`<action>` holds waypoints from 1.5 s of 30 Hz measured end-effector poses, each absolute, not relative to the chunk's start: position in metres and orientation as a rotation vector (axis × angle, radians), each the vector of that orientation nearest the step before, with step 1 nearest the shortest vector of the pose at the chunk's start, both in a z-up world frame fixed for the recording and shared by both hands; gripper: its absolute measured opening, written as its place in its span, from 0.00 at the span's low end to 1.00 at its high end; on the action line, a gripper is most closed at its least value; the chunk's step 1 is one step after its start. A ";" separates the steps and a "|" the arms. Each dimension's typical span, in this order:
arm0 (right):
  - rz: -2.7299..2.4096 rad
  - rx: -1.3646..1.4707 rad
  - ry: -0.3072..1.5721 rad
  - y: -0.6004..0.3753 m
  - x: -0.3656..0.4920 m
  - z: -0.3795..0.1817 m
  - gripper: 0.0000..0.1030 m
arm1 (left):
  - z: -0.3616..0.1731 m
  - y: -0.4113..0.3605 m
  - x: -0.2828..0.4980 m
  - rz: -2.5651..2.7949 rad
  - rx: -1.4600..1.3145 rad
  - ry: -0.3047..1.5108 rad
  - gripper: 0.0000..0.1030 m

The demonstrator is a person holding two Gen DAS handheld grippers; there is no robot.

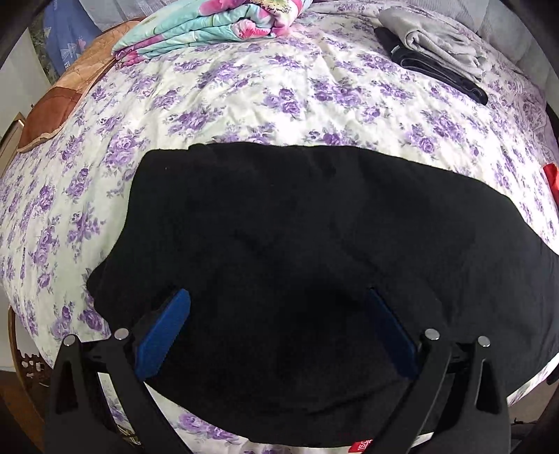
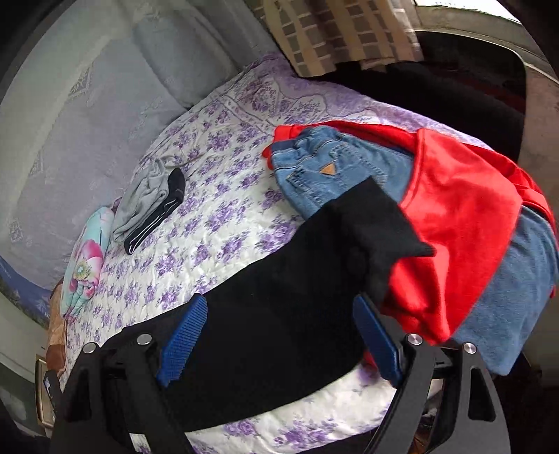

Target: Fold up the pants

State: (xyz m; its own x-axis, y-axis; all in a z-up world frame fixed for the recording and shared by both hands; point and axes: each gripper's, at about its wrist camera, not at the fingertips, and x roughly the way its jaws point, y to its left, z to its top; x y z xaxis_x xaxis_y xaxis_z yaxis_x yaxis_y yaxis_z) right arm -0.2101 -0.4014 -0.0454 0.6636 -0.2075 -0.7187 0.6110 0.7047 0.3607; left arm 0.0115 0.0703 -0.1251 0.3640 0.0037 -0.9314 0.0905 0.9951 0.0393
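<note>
The black pants (image 1: pixel 314 251) are seen spread flat across the near part of the bed (image 1: pixel 244 90), on its cover of purple flowers. In the left wrist view, the left gripper (image 1: pixel 279 300) is held above the dark cloth, its blue pads (image 1: pixel 164 335) set wide apart, and nothing is pinched between them. In the right wrist view, the right gripper (image 2: pixel 279 310) is likewise seen with its pads standing far apart over the pants (image 2: pixel 279 307); no cloth is clamped.

One end of the pants is draped up onto a heap of clothes at the right: a red garment (image 2: pixel 454 223) and a pair of blue jeans (image 2: pixel 335 167), which the black tip is seen to overlap. Well apart from the pants, towards the far side of the bed, a folded grey garment (image 1: pixel 436 38) is laid upon a folded black one (image 1: pixel 436 70). A rolled floral blanket (image 1: pixel 216 24) is seen at the far left edge, beside a brown patchwork cloth (image 1: pixel 63 101).
</note>
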 end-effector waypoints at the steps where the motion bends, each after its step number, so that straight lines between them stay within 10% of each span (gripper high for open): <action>1: -0.513 0.645 0.688 -0.406 -0.220 -0.046 0.83 | -0.122 0.070 0.012 -0.054 0.079 1.192 0.95; 31: -0.489 0.694 0.745 -0.482 -0.183 -0.112 0.38 | -0.089 0.051 0.014 -0.037 0.091 1.128 0.95; 33: -0.492 0.665 0.735 -0.477 -0.183 -0.106 0.19 | -0.095 0.047 0.015 -0.028 0.138 1.135 0.95; 45: -0.510 0.666 0.761 -0.475 -0.178 -0.092 0.17 | -0.107 0.066 0.010 0.001 0.095 1.137 0.95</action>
